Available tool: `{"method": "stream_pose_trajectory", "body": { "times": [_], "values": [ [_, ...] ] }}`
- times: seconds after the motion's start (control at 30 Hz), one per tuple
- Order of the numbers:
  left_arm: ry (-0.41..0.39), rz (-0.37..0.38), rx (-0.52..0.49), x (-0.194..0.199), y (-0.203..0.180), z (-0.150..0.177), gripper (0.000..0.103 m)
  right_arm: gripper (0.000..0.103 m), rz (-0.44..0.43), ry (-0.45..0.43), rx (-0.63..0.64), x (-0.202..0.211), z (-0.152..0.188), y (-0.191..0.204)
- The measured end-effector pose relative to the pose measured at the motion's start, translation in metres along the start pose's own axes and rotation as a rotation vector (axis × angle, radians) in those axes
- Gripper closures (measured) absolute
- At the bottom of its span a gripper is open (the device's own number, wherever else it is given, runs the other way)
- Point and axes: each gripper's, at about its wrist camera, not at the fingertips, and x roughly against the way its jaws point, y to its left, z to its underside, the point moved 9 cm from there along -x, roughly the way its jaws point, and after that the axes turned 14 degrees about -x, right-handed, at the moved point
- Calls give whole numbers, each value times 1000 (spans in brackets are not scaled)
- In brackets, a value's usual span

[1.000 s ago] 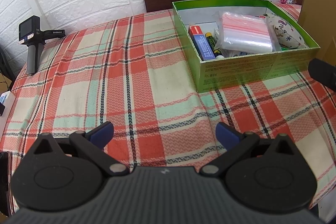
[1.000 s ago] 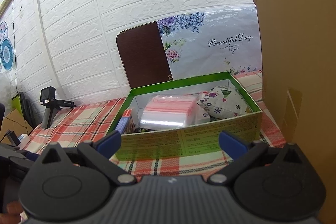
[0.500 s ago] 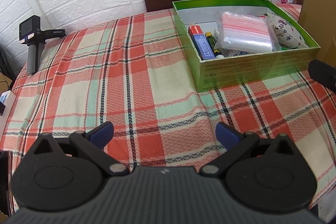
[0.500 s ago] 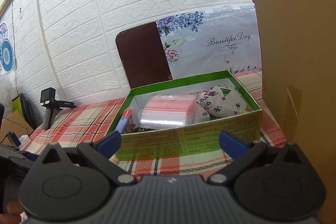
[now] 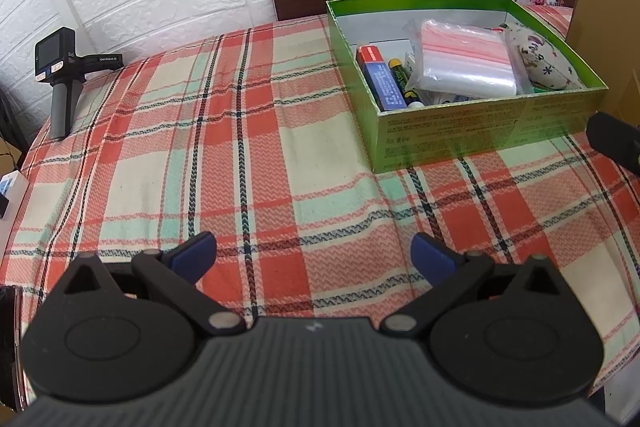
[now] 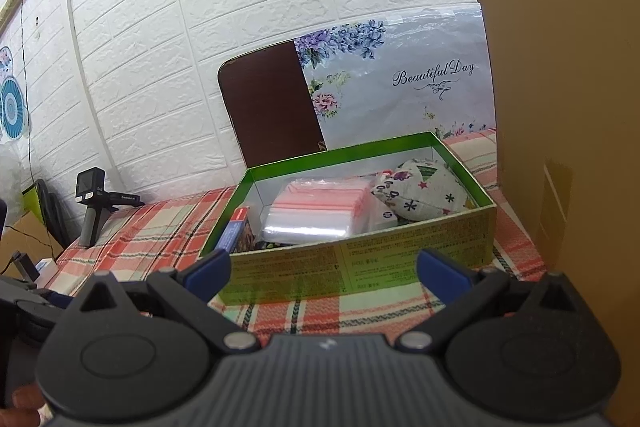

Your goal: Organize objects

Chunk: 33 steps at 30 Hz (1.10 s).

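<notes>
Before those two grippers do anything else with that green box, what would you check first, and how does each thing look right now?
1. left gripper open and holding nothing: ok.
2. right gripper open and holding nothing: ok.
3. green box upright on the plaid cloth, top open: ok.
4. Contents sit inside the walls: zip bags, floral pouch and blue-red carton are all in: ok.
5. Anything still lying loose on the cloth to put away: only a handheld camera stands at the far left edge; whether it belongs in the box, cannot tell.
6. Room left in the box: cannot tell.
</notes>
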Motion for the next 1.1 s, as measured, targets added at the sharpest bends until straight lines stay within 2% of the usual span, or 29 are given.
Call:
{"method": "stream_pose_trajectory", "body": {
  "times": [1.1],
  "values": [
    [1, 11, 27, -2, 3, 3, 0, 0, 5, 14, 20, -2, 4, 6]
  ]
}}
